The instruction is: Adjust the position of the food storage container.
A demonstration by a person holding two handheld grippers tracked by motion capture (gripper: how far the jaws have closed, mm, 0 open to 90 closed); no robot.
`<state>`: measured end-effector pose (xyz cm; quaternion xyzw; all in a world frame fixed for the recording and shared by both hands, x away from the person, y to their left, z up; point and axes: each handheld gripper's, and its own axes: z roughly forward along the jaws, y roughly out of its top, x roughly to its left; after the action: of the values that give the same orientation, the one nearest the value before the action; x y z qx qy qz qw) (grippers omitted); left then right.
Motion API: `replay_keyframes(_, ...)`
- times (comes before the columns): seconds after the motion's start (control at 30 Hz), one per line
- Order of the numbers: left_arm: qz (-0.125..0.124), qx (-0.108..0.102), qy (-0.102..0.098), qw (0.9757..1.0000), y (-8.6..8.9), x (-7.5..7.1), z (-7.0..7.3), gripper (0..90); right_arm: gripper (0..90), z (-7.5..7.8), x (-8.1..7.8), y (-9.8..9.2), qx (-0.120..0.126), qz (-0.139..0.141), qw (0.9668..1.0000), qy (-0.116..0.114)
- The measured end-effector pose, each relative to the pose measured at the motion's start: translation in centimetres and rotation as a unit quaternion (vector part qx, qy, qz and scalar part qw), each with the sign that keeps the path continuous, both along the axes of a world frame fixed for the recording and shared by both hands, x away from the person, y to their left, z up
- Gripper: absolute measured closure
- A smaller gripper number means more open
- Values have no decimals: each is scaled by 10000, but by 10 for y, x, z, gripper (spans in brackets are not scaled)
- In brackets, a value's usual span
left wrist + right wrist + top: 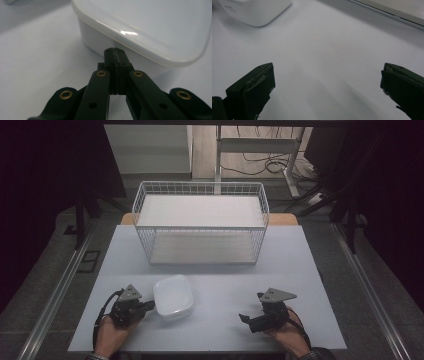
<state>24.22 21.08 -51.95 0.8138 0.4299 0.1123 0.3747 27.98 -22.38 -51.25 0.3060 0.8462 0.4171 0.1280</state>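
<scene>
My left tool (148, 306) sat low left of the high view, jaws pressed fully together with nothing between them, tips right at the near side wall of the white square container (173, 296). In the left gripper view the closed tips (115, 53) were just under the container's (150, 30) overhanging lid rim, touching or nearly so; I couldn't tell which. The container stood on the tabletop (225, 270) at lower center-left of the high view, well in front of the white wire basket (201, 222).

My right tool (246, 319) rested at lower right of the high view, jaws spread wide and holding nothing. In the right gripper view it (327, 82) looked over bare tabletop, with the container (254, 11) at upper left of that frame.

I judged the step to be nudging the container with the closed left tool. To do it well: keep the tips low on the wall, below the rim, so the lid doesn't pop or the box tip. Push slowly and square to the wall so it slides rather than spins. Right tool could stay parked or brace the far side.
</scene>
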Motion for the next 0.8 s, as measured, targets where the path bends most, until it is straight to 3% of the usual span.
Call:
replay_keyframes(0.07,-254,-51,21,9997,-15,1,0,900,0,0,0,2,-20,19,10000,33)
replay_keyframes(0.17,-416,-31,22,9991,-26,2,0,900,0,0,0,4,-34,11,10000,71)
replay_keyframes(0.2,-585,-51,-27,9983,-38,3,1,900,0,0,0,4,-33,4,10000,84)
replay_keyframes(0.3,-779,-47,-119,9969,-47,4,3,900,0,0,1,5,-61,-40,9999,149)
replay_keyframes(0.33,-868,57,-175,9961,-51,4,4,900,0,-1,1,6,-65,-61,9998,171)
replay_keyframes(0.43,-737,125,-181,9970,-46,6,4,900,27,-2,2,7,-138,-104,9996,216)
replay_keyframes(0.5,-442,161,-211,9987,-36,12,2,900,43,-2,2,7,-132,-117,9996,235)
replay_keyframes(0.53,-214,185,-354,9990,-23,22,1,900,79,-2,3,11,-76,-117,9995,291)
replay_keyframes(0.57,-214,185,-354,9990,-23,22,1,900,79,-2,3,11,-76,-117,9995,291)
replay_keyframes(0.6,-54,86,-469,9988,-14,33,0,900,130,-2,4,17,-56,-58,9994,332)
replay_keyframes(0.7,-36,-10,-489,9988,-9,41,-2,900,190,-1,4,27,-93,57,9993,367)
replay_keyframes(0.8,-186,-50,-458,9988,-11,57,-5,900,382,1,5,52,-147,314,9983,479)
